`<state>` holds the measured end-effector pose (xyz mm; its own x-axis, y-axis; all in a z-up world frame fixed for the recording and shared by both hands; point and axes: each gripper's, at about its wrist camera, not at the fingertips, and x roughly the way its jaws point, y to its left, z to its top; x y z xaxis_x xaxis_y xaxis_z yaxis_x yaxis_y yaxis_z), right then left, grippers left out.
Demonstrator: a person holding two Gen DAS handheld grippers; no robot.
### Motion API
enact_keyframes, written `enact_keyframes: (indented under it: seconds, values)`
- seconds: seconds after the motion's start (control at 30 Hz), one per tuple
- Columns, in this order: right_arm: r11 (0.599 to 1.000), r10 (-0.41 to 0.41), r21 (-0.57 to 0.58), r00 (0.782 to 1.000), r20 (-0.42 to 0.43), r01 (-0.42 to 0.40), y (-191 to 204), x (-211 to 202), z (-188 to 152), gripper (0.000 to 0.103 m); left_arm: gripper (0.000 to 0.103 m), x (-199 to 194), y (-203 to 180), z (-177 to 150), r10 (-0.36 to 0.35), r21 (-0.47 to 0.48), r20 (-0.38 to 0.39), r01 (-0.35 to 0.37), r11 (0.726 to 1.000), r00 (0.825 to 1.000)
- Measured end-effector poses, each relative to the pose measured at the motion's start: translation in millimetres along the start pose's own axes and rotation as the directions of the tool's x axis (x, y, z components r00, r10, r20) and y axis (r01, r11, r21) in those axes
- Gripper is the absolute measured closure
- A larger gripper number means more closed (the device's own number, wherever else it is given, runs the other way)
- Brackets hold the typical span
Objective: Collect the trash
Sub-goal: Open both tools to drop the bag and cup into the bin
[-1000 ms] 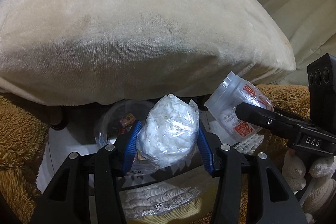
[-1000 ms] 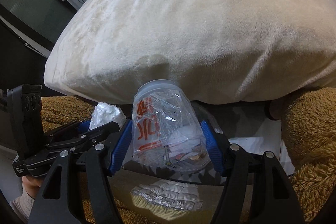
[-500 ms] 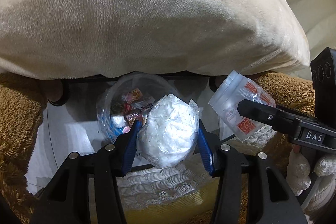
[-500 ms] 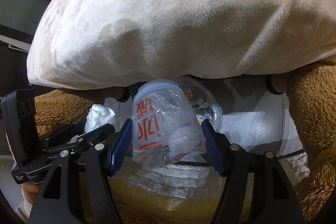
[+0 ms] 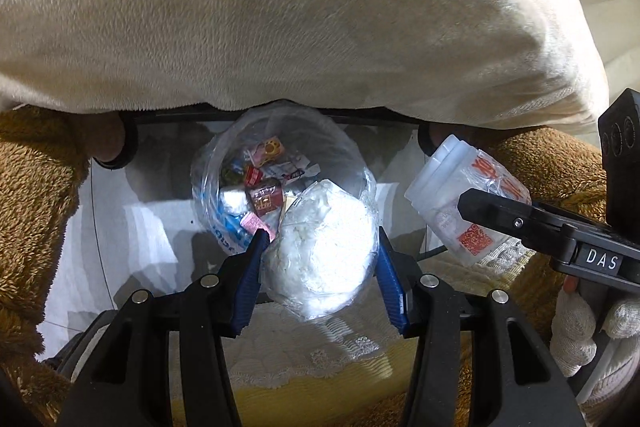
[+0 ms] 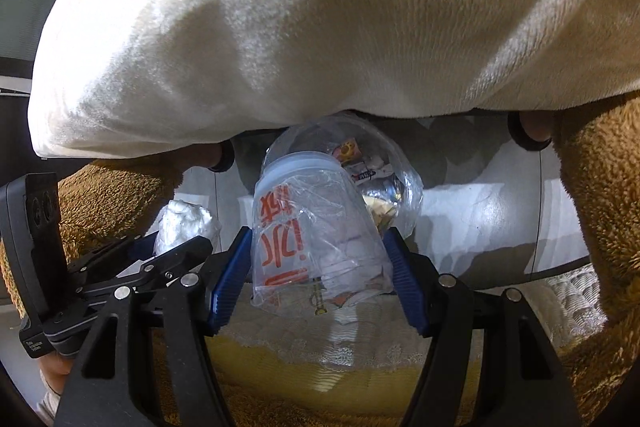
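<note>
Currently, the left tool (image 5: 320, 263) is gripping a white plastic wad (image 5: 320, 251) and the right tool (image 6: 320, 259) is gripping a clear cup (image 6: 312, 231), both hanging over a lined bin (image 5: 208, 183).

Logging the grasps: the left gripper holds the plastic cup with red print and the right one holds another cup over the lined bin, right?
Not quite. The left gripper holds a clear bag of white crumpled paper, as the left wrist view shows. The right gripper does hold the plastic cup with red print, above the lined bin.
</note>
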<state>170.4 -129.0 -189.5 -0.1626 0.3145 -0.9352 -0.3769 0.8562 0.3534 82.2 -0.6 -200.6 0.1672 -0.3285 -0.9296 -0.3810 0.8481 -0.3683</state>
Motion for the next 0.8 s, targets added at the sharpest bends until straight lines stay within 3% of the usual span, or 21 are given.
enact_keyframes:
  seconds: [0.57,0.6,0.67,0.8]
  values:
    - [1.0,-0.014,0.015,0.999,-0.032,0.014,3.2,10.7,0.5,0.034,0.052,8.8,4.0,-1.7,0.003,0.001,-0.048,-0.003,1.0,0.999]
    - [1.0,-0.012,0.019,0.999,-0.031,0.012,3.0,10.6,0.6,0.033,0.05,9.1,4.0,-1.8,0.006,0.0,-0.048,-0.006,1.0,0.999]
    - [1.0,0.003,0.027,0.999,-0.033,-0.002,2.2,10.3,0.8,0.028,0.036,8.6,5.9,-1.3,0.007,-0.008,-0.044,-0.007,1.0,0.999]
    - [1.0,0.006,0.024,0.999,-0.032,-0.005,4.1,10.3,0.5,0.028,0.033,7.2,7.7,-1.0,0.007,-0.016,-0.032,-0.007,1.0,0.999]
